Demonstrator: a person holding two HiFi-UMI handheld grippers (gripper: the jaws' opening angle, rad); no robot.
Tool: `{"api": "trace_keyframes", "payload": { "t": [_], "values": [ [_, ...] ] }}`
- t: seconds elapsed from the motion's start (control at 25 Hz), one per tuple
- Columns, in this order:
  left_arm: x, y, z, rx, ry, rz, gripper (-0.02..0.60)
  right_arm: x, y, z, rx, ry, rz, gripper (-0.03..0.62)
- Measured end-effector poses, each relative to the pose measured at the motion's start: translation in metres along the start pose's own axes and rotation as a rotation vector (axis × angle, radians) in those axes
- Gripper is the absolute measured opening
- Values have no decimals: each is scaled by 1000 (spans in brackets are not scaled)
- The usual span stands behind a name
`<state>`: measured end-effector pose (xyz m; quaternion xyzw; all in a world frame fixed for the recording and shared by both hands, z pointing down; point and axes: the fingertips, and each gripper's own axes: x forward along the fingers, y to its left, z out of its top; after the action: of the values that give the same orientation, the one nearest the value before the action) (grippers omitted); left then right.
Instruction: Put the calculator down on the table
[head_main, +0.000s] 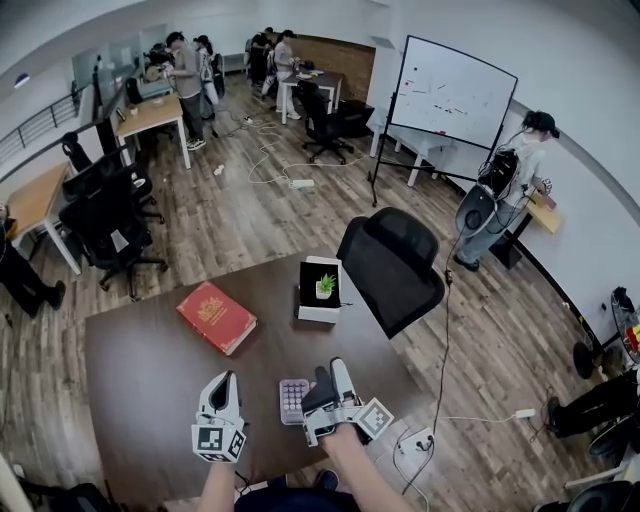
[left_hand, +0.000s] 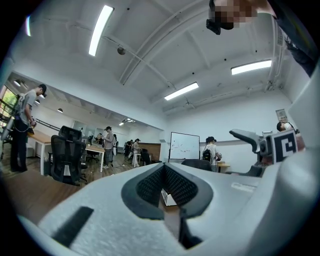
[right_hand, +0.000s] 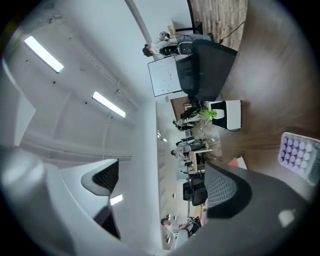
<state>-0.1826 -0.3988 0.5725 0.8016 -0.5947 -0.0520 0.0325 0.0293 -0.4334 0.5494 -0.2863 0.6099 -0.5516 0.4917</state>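
The calculator (head_main: 293, 401) lies flat on the table (head_main: 150, 370), close to the near edge. The right gripper (head_main: 332, 372) sits just beside it with its jaws wide apart and nothing between them. The left gripper (head_main: 225, 380) is off to the side, its jaws pressed together on nothing. The job looks done. But the right gripper is very close. If it swings sideways as it lifts, it could bump the calculator and push it toward the edge.
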Motion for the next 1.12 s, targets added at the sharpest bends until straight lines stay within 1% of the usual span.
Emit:
{"api": "trace_keyframes", "payload": {
  "t": [0.16,0.32,0.44,0.56,0.64,0.8,0.88,0.96,1.04,1.12],
  "values": [
    [-3,-1,4,1,-2,-1,-5,4,39,6,-67,10,80,537],
    [-7,-3,13,-17,-14,-1,-5,4,57,11,-124,30,127,537],
    [-9,-4,17,-24,-17,-7,-5,-1,58,15,-173,37,130,535],
    [-11,-9,21,-18,-20,-23,-5,-3,60,19,-285,61,113,535],
    [-11,-12,22,-9,-19,-30,-5,-3,67,19,-420,95,98,535],
    [-12,-12,22,-7,-9,-27,-5,-5,72,13,-762,194,40,535],
    [-12,-12,21,-8,-2,-26,-5,-7,71,15,-918,238,0,533],
    [-12,-13,21,-4,1,-24,-5,-9,71,20,-1080,271,-44,517],
    [-13,-14,22,-2,6,-20,-5,-12,72,23,-1252,306,-84,514],
    [-13,-14,23,4,18,-16,-5,-14,69,24,-1401,340,-120,514]
  ]
}}
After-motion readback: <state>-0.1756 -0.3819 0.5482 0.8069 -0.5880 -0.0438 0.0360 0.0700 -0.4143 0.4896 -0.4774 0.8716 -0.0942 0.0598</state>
